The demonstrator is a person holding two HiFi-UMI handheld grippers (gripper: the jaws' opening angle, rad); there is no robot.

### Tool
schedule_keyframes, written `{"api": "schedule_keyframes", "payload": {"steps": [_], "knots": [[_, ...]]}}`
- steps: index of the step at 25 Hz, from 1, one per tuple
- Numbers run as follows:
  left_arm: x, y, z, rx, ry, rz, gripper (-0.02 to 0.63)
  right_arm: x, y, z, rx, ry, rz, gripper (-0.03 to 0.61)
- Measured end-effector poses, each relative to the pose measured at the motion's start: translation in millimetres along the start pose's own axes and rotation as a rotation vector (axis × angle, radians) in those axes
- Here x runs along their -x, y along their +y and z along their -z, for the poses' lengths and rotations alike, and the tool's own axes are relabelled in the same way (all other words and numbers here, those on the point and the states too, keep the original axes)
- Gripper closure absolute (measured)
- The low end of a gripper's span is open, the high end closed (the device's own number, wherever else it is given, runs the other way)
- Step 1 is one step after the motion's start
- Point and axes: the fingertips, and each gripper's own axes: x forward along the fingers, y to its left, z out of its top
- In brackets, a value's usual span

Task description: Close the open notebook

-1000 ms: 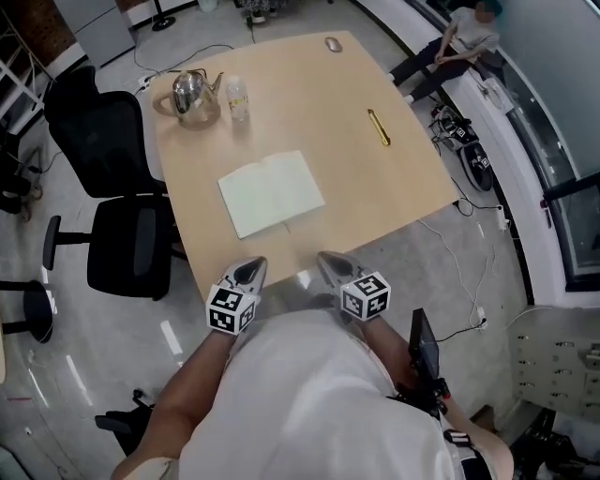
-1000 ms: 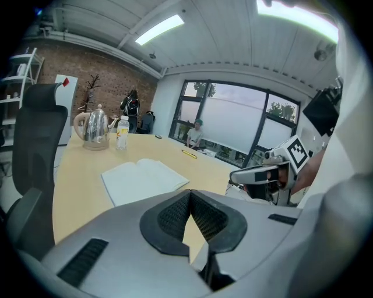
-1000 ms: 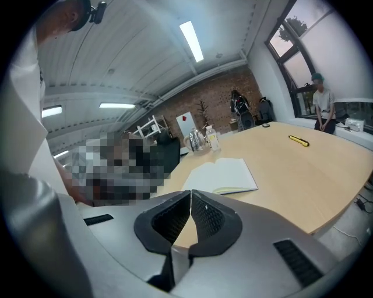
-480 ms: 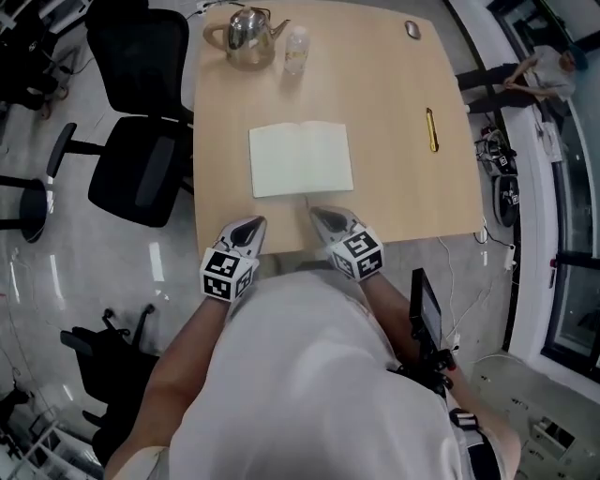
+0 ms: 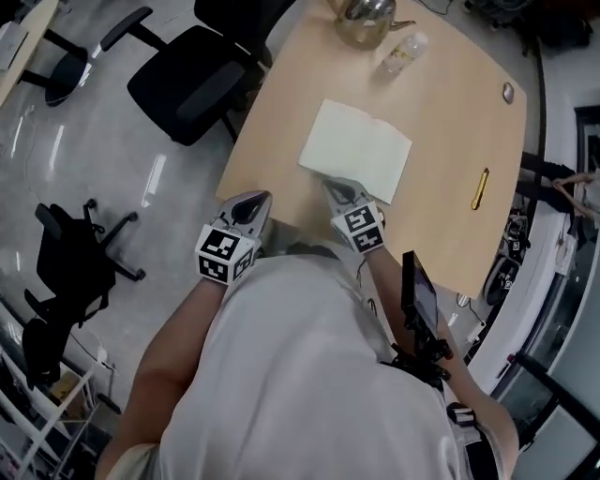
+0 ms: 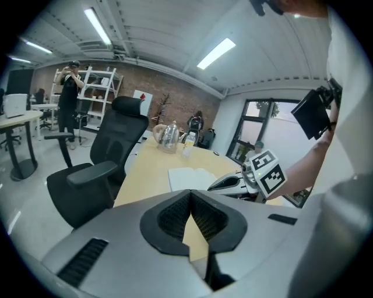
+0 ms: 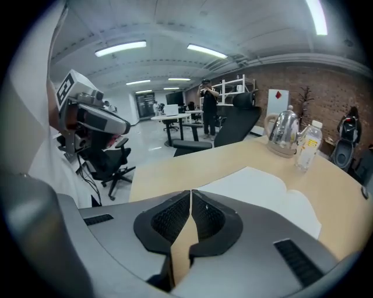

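The open notebook (image 5: 356, 148) lies flat on the wooden table (image 5: 281, 122), blank pale pages up; it also shows in the left gripper view (image 6: 189, 176) and the right gripper view (image 7: 262, 191). My right gripper (image 5: 336, 186) is shut and empty, its tip at the notebook's near edge. In its own view the right gripper (image 7: 190, 192) has its jaws closed together just short of the pages. My left gripper (image 5: 255, 200) hovers by the table's near-left edge, apart from the book. The left gripper (image 6: 190, 194) is shut on nothing.
A metal kettle (image 5: 366, 11) and a plastic bottle (image 5: 405, 52) stand beyond the notebook. A yellow pen (image 5: 481, 187) and a mouse (image 5: 507, 92) lie to the right. Black office chairs (image 5: 187, 80) stand left of the table. A person stands far off by shelves (image 6: 71, 87).
The head view has swung round, so the table now sits at an angle. Both grippers have moved forward; the right one's tip now reaches the notebook's near edge. Both stay shut.
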Motion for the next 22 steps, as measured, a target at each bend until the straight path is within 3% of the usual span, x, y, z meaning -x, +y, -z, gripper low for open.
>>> {"api": "schedule_keyframes", "payload": {"steps": [4, 11, 16, 19, 22], "knots": [[20.1, 17.3, 15.0, 0.042, -0.009, -0.078, 0.606, -30.7, 1.4, -7.8, 0.077, 0.027, -0.045, 0.56], [55.0, 41.6, 40.9, 0.114, -0.028, -0.213, 0.606, -75.5, 0.3, 5.7, 0.254, 0.191, -0.07, 0.558], [68.5, 47.6, 46.7, 0.138, -0.042, -0.26, 0.606, -93.1, 2.8, 14.5, 0.395, 0.289, -0.076, 0.554], [73.2, 50.6, 48.4, 0.154, -0.054, -0.279, 0.606, -101.6, 3.8, 18.2, 0.454, 0.33, -0.079, 0.499], [78.6, 54.4, 51.3, 0.168, -0.061, -0.299, 0.606, -108.2, 3.3, 21.1, 0.508, 0.365, -0.079, 0.497]]}}
